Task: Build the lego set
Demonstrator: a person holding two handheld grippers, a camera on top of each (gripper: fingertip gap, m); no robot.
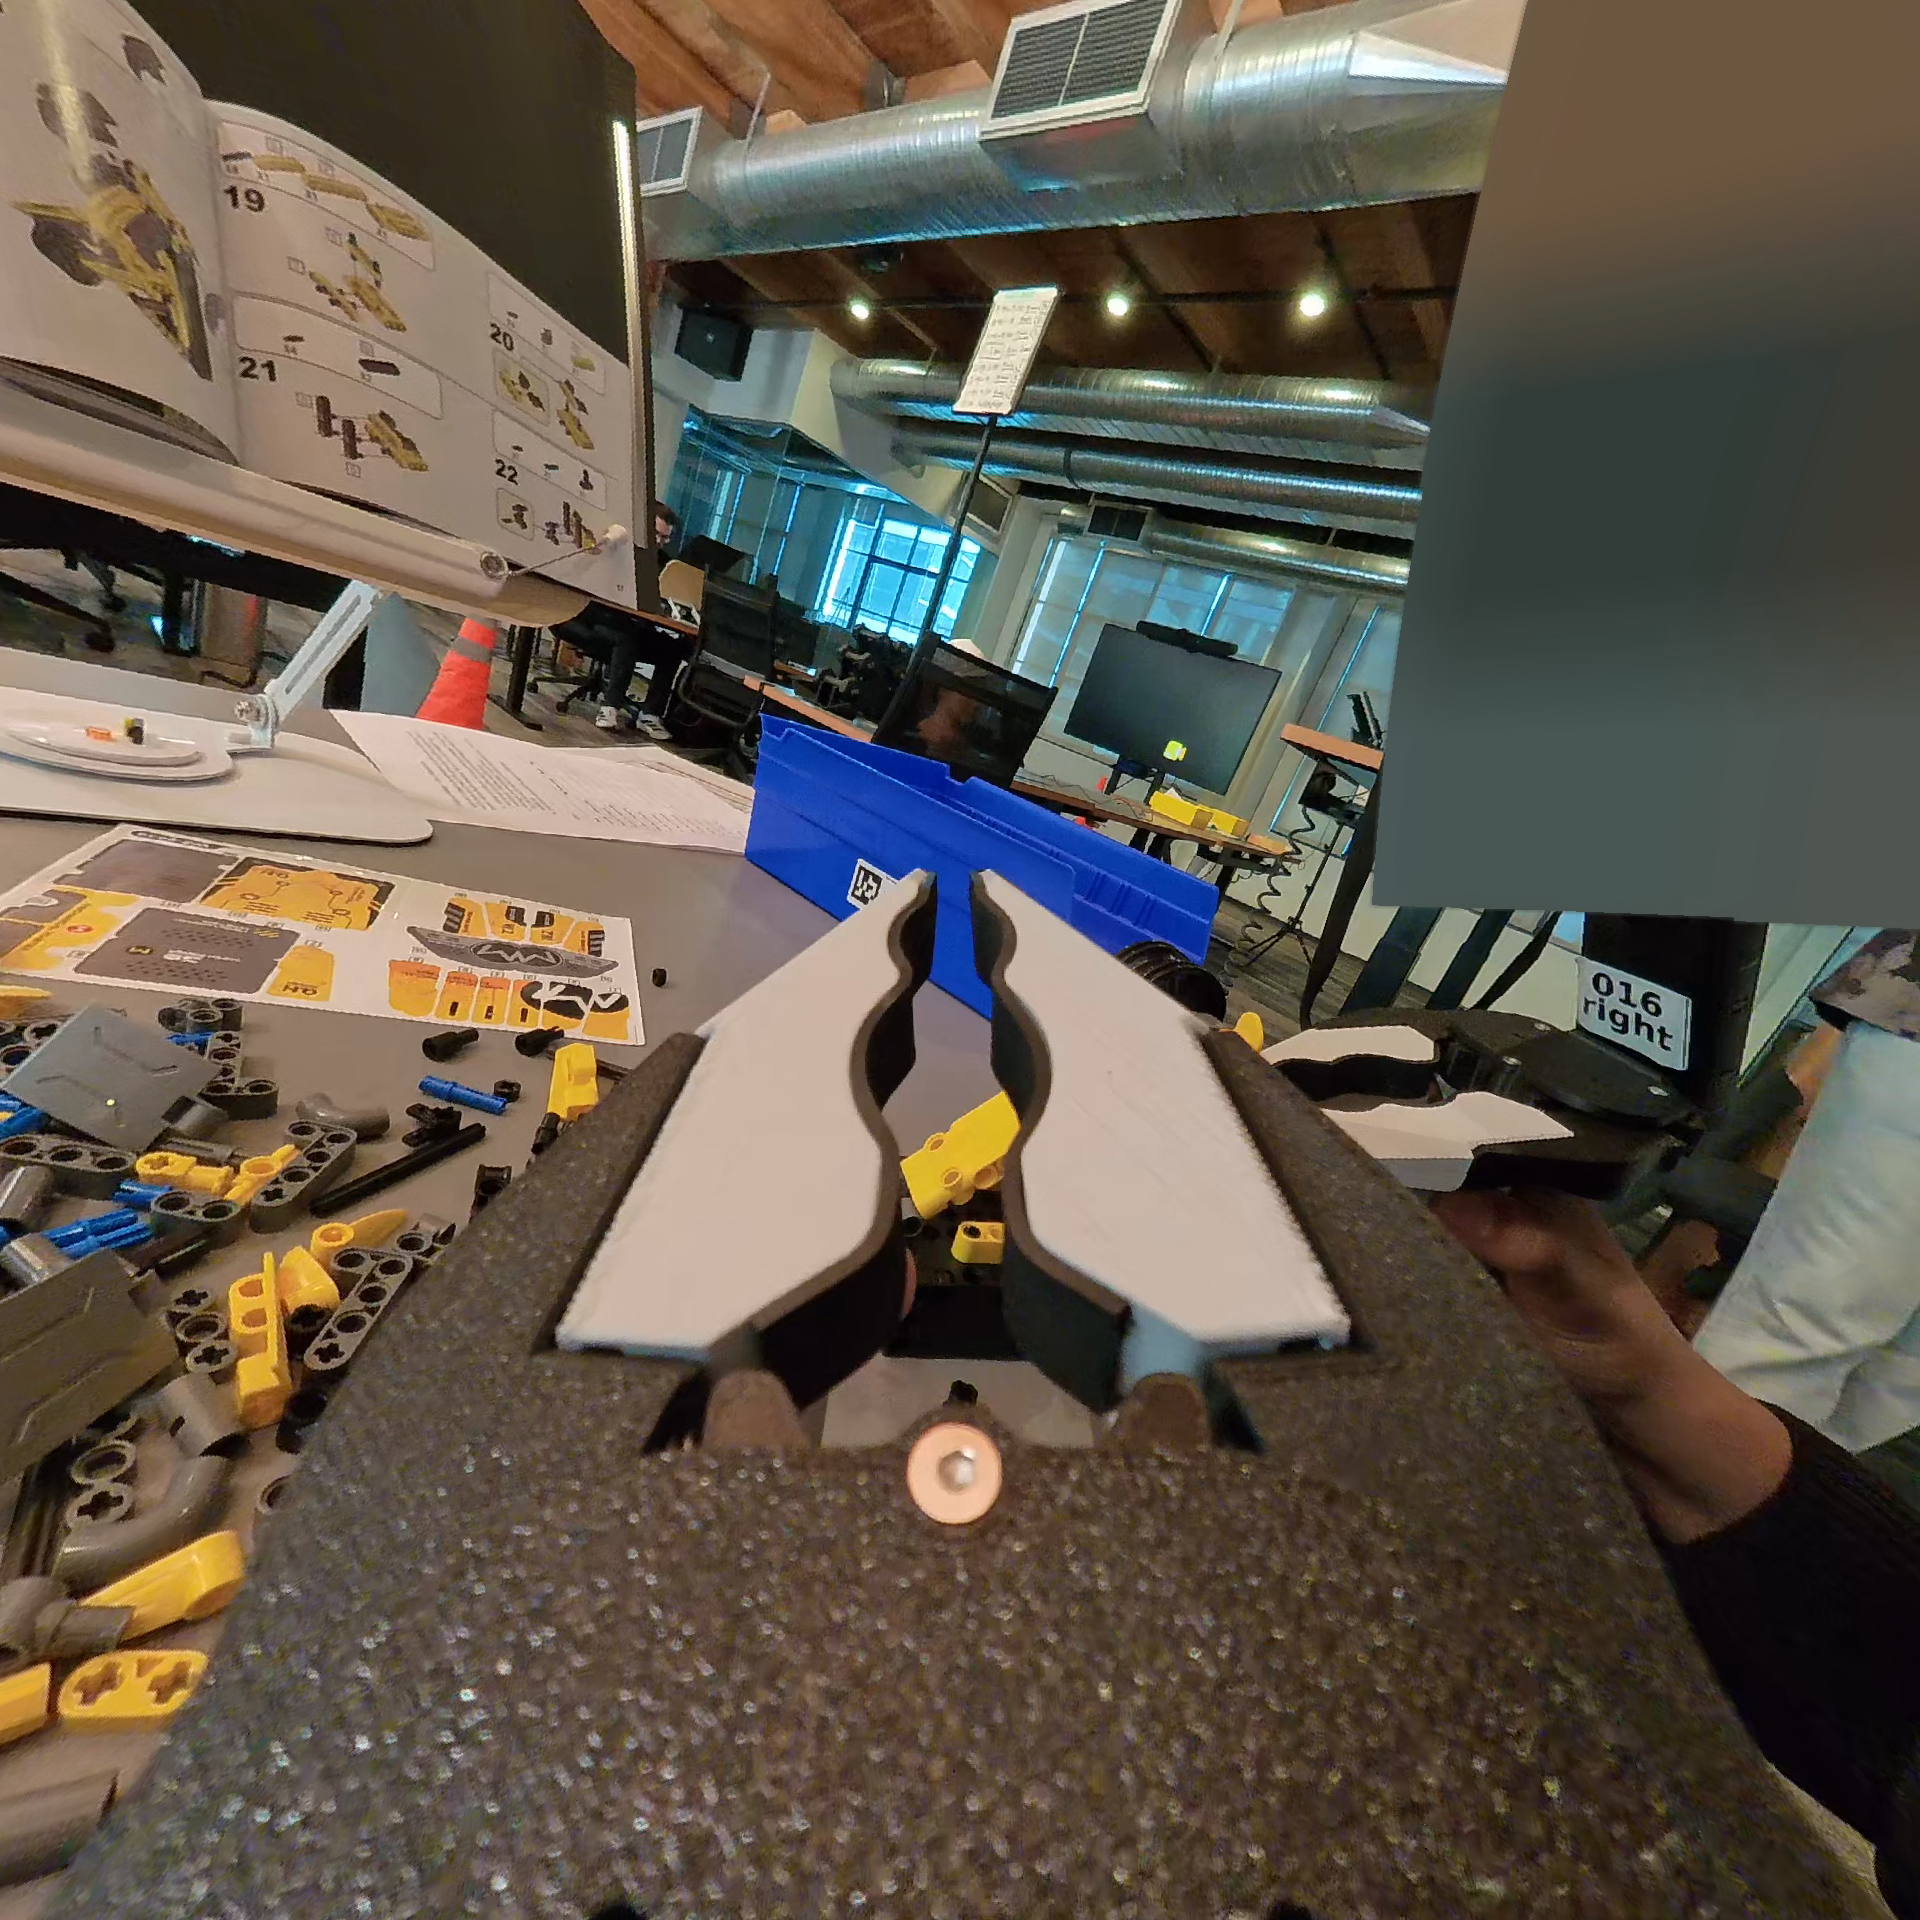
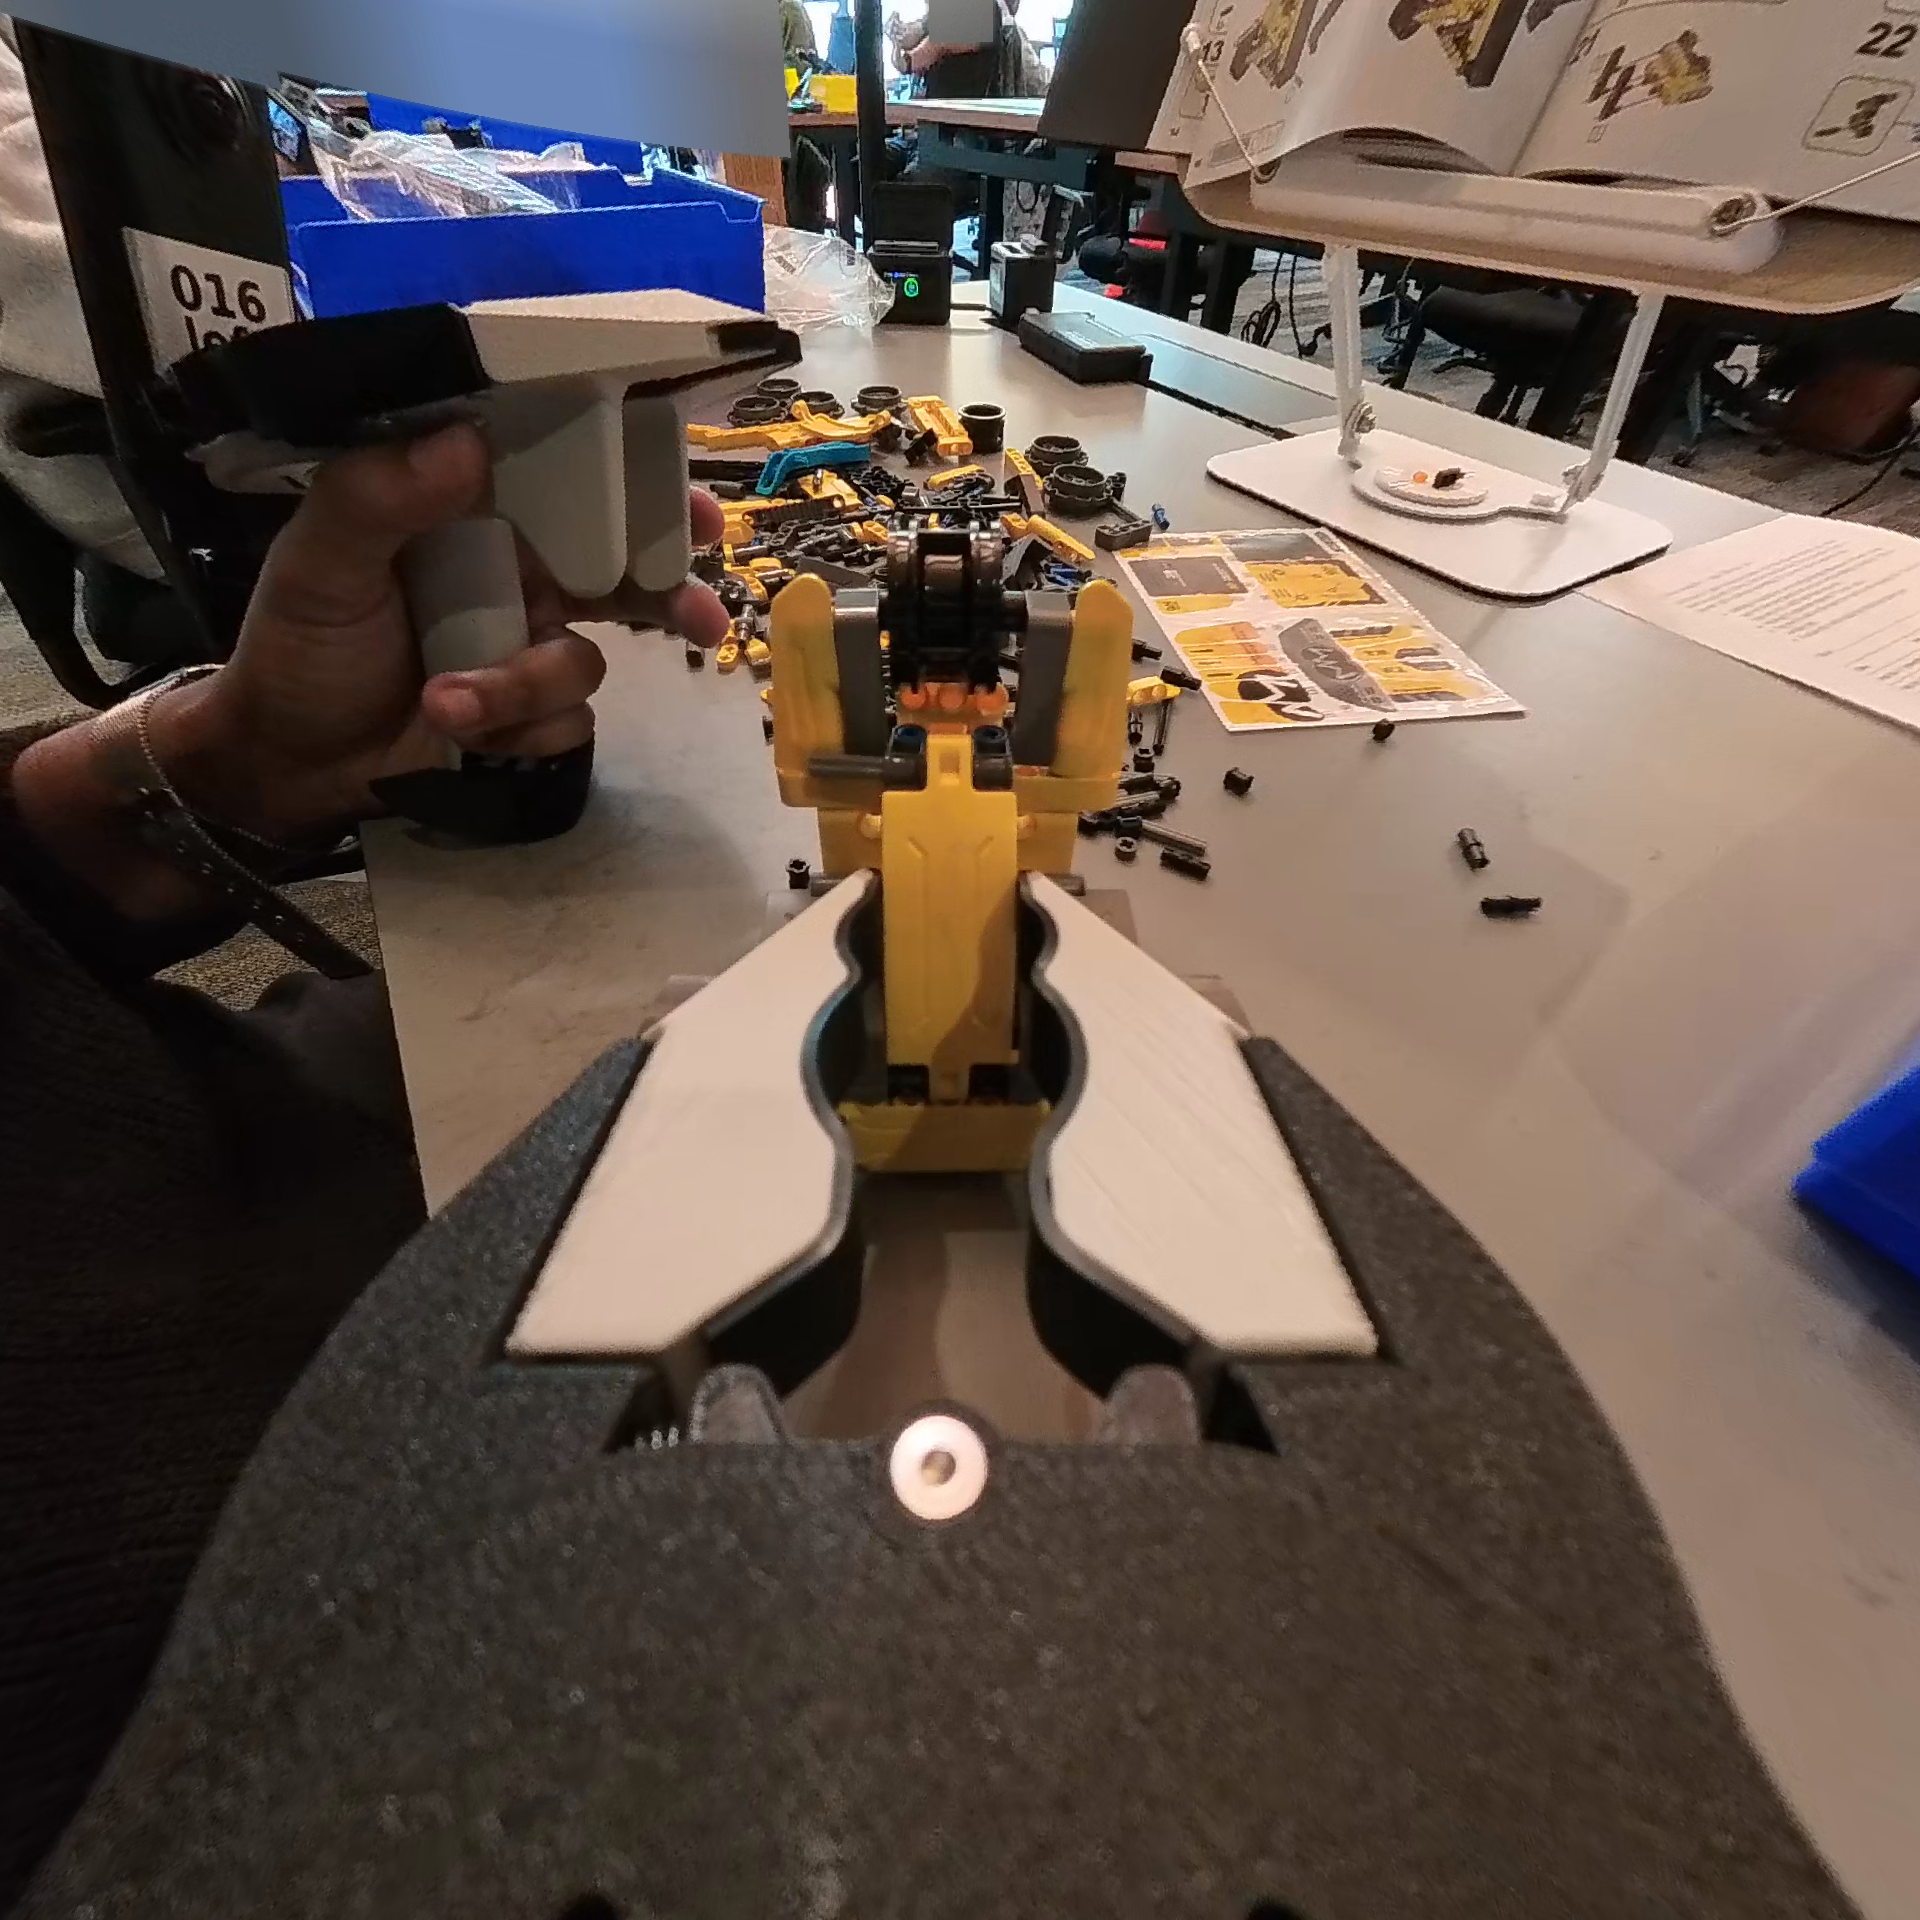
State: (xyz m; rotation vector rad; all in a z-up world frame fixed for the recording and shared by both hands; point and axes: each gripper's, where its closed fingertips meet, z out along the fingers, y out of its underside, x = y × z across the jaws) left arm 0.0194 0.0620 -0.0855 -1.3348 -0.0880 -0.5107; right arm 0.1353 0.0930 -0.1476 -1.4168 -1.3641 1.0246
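My right gripper [image 2: 951, 894] is shut on a yellow, grey and black brick-built model [image 2: 951, 727] that stands on the grey table [image 2: 1351, 987]. Its fingers clamp the model's yellow panel from both sides. My left gripper [image 1: 951, 883] hovers above the table with its fingers almost together, only a narrow slit between the tips and nothing seen in them. Yellow parts [image 1: 956, 1153] show through the gap lower down. In the right wrist view a hand holds the left gripper [image 2: 769, 343] raised, up and to the left of the model. The right gripper [image 1: 1320, 1086] shows at the right of the left wrist view.
Loose yellow, black, grey and blue bricks [image 1: 208, 1195] [image 2: 883, 468] lie scattered on the table by a sticker sheet [image 1: 312, 935] [image 2: 1309, 623]. An open instruction booklet [image 1: 312, 312] sits on a white stand [image 2: 1455, 499]. Blue bins [image 1: 935, 831] [image 2: 520, 249] stand behind, with another blue bin [image 2: 1870, 1174] at the right edge. Left tips to right tips: about 15 cm.
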